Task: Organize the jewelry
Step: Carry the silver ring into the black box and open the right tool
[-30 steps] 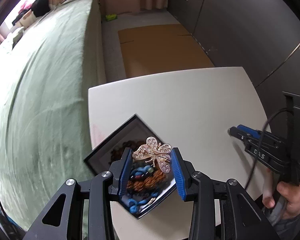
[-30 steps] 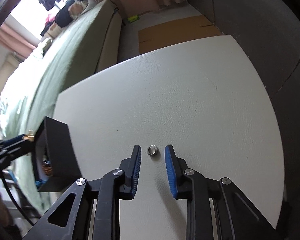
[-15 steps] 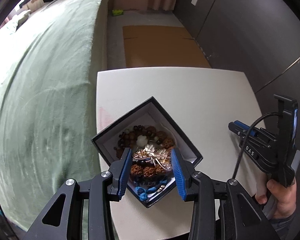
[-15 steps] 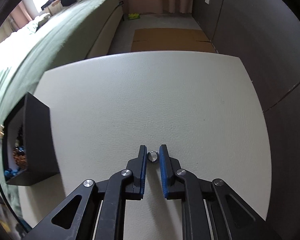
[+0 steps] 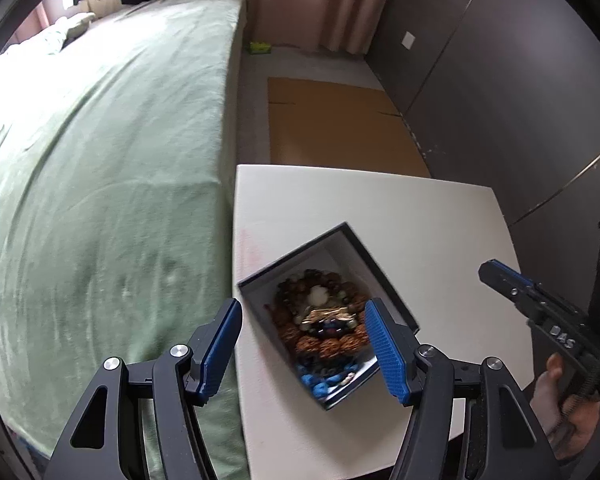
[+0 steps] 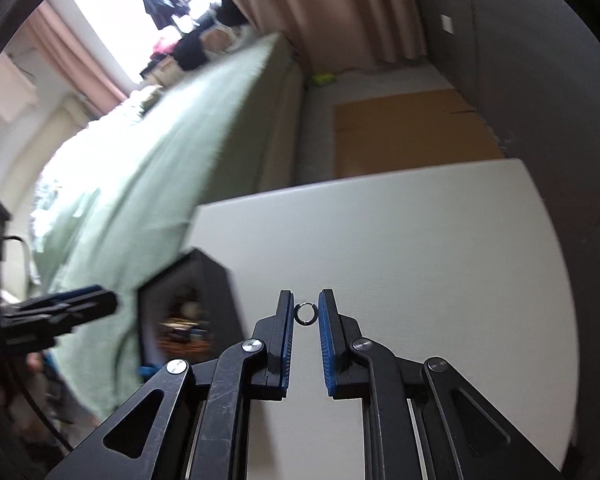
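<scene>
A black jewelry box [image 5: 384, 276] with a white lining sits near the left edge of the white table [image 5: 380, 208]. It holds brown bead bracelets [image 5: 324, 344], blue beads and a gold brooch [image 5: 326, 316] lying on top. My left gripper [image 5: 304, 340] is open and empty above the box. My right gripper [image 6: 305, 314] is shut on a small silver ring [image 6: 305, 315] and holds it up above the table. The box [image 6: 210, 280] also shows in the right wrist view, to the left of the ring. The right gripper [image 5: 496, 274] shows at the right in the left wrist view.
A green bed [image 5: 100, 160] lies close along the table's left side. A flat cardboard sheet [image 5: 340, 120] lies on the floor beyond the table. A dark wall [image 5: 520, 80] stands on the right. The left gripper [image 6: 60, 308] shows at the left in the right wrist view.
The left gripper let the gold brooch go into the box and opened wide. The right gripper shut on the ring and lifted it off the table, swinging toward the box.
</scene>
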`<act>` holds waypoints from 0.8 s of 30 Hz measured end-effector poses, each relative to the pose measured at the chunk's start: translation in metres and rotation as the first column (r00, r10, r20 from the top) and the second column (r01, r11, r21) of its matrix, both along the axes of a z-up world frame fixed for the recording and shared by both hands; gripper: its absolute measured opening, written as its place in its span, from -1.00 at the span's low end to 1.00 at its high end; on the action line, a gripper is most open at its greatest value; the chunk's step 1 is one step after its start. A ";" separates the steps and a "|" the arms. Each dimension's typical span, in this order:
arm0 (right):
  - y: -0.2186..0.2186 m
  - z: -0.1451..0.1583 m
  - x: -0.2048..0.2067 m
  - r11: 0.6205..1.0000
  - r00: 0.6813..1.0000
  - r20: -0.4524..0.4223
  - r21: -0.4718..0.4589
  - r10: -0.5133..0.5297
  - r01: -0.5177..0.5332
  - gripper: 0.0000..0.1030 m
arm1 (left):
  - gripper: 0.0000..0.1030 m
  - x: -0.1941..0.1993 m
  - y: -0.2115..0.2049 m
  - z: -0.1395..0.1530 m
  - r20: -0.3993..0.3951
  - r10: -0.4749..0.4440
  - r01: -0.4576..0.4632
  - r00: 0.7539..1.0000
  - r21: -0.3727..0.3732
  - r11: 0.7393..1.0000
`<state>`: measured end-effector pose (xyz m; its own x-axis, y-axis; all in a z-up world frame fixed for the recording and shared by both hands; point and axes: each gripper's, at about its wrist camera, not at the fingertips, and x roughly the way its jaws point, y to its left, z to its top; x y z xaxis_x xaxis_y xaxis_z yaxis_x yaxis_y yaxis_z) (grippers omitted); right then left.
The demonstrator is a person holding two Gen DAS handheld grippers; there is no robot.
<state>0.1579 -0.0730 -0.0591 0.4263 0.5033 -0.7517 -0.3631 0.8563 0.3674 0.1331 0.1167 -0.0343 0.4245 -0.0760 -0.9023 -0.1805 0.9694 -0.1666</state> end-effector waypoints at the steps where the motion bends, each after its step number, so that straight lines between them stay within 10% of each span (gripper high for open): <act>1: 0.005 0.001 -0.002 1.000 1.000 0.001 0.018 0.011 -0.011 -0.73 | 0.26 -0.002 0.002 0.000 0.001 0.004 -0.004 1.000 0.003 1.000; 13: 0.075 0.005 -0.014 0.949 0.979 -0.009 0.246 0.204 -0.195 -0.69 | 0.26 -0.043 0.037 0.026 0.096 0.151 -0.155 0.984 0.045 0.987; 17: 0.077 0.002 -0.015 0.950 0.981 -0.020 0.256 0.192 -0.180 0.28 | 0.31 -0.058 0.043 0.032 0.162 0.264 -0.261 0.951 -0.040 0.964; 24: 0.044 0.004 -0.016 0.963 0.994 -0.022 0.248 0.109 -0.100 0.29 | 0.35 -0.061 0.005 0.029 0.203 0.257 -0.255 0.945 -0.034 0.966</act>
<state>0.1415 -0.0293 -0.0548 0.3365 0.7152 -0.6125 -0.4289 0.6955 0.5765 0.0725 0.1220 -0.0057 0.6054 0.0533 -0.7941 -0.3837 0.8937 -0.2325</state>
